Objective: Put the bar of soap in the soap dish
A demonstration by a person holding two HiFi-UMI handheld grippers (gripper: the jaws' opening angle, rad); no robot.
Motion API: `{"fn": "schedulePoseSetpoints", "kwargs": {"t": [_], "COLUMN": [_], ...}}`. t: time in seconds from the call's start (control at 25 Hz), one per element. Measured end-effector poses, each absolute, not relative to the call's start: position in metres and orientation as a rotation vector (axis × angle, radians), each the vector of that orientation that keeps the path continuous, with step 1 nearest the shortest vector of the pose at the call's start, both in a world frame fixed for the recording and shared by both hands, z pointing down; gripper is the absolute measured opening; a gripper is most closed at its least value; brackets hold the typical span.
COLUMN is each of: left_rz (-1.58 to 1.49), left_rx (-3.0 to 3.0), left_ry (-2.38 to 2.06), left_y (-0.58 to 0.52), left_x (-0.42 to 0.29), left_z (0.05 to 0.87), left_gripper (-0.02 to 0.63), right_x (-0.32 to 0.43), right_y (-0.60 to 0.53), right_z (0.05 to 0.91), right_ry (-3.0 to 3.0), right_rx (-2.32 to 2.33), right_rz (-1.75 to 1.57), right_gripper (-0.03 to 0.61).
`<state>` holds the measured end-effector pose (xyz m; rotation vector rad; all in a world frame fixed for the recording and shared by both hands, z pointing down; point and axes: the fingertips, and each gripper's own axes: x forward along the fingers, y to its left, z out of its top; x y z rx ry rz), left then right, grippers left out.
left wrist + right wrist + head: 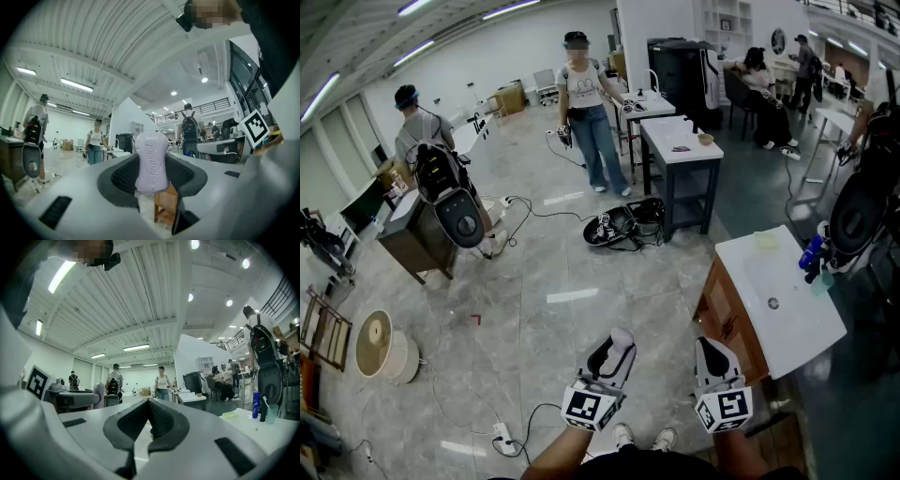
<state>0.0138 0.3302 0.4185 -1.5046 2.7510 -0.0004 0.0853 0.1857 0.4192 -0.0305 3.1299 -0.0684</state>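
A pale lilac bar of soap [151,161] stands upright between the jaws of my left gripper [151,187], which is shut on it. In the head view the soap [622,337] pokes out of the left gripper [617,349] low in the middle, above the floor. My right gripper [710,347] is beside it, its jaws together with nothing between them [149,405]. A pale yellow-green soap dish [766,240] lies at the far end of the white sink counter [787,319] to the right; the right gripper view shows the dish [230,415] too.
A blue bottle [811,251] and a teal cup [822,279] stand at the counter's right edge, over a wooden cabinet [724,319]. Cables and a power strip [502,436] lie on the floor. A person [589,112], a dark table [680,155] and a bag [623,225] are ahead.
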Motion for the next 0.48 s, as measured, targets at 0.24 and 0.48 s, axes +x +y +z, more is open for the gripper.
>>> {"fn": "schedulePoseSetpoints", "kwargs": {"t": [0.24,0.48], "left_rz": [0.018,0.009], "left_rx": [-1.511,-1.527], "left_ry": [2.770,2.766], "left_y": [0.342,0.342], "left_x": [0.010,0.004], "left_z": [0.419,0.420], "left_gripper": [0.195,0.195], "right_x": [0.084,0.075], "right_y": [0.191,0.194], "right_z": [0.422,0.418], "right_ry": [3.143,3.142], "right_rx": [-0.060,-0.078], "right_rz": [-0.070,-0.069], "right_gripper": [0.008,0.009]}}
